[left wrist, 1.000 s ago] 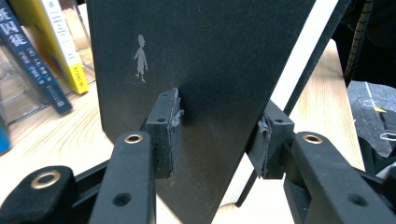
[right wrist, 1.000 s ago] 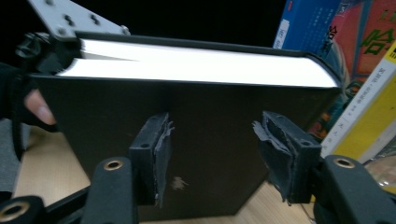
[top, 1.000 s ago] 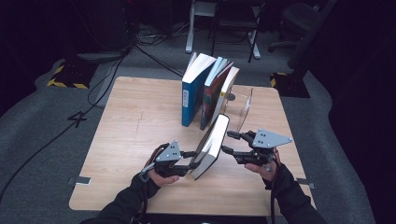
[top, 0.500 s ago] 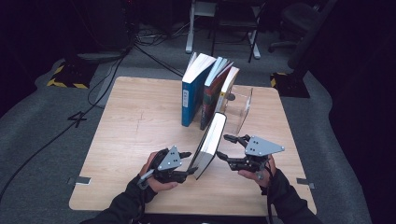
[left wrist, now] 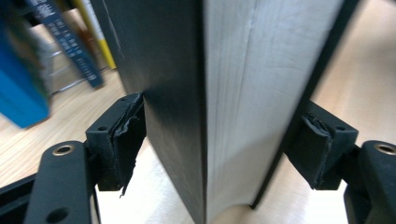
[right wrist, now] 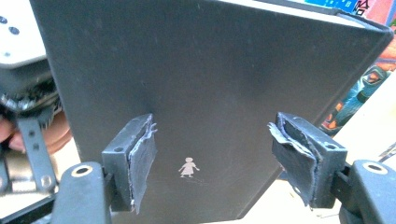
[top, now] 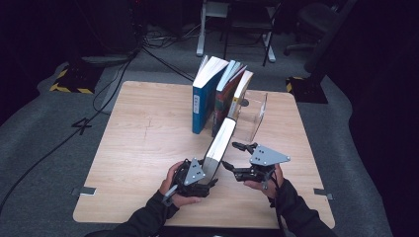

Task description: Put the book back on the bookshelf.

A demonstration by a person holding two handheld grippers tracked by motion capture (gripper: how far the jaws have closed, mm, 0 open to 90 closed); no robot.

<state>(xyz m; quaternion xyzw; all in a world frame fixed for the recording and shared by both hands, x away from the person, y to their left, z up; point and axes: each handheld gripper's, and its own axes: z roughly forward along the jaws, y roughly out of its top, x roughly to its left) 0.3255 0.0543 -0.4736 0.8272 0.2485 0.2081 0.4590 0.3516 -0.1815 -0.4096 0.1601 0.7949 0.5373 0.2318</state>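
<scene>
Wooden table (top: 148,133), six o'clock edge: my left gripper (top: 197,178) clamps the black book (top: 220,145) by both covers, keeping it tilted on its lower edge. My right gripper (top: 236,158), jaws spread, faces its cover at three o'clock without gripping it.

Four books in all: one black book (top: 221,144) out front, leaning, and three more standing in a row behind it, a blue book (top: 202,98), a dark one (top: 225,96) and a yellow-edged one (top: 241,94). One clear bookend (top: 254,118). One desk (top: 143,143). Two grippers, left (top: 210,180) and right (top: 232,157).
</scene>
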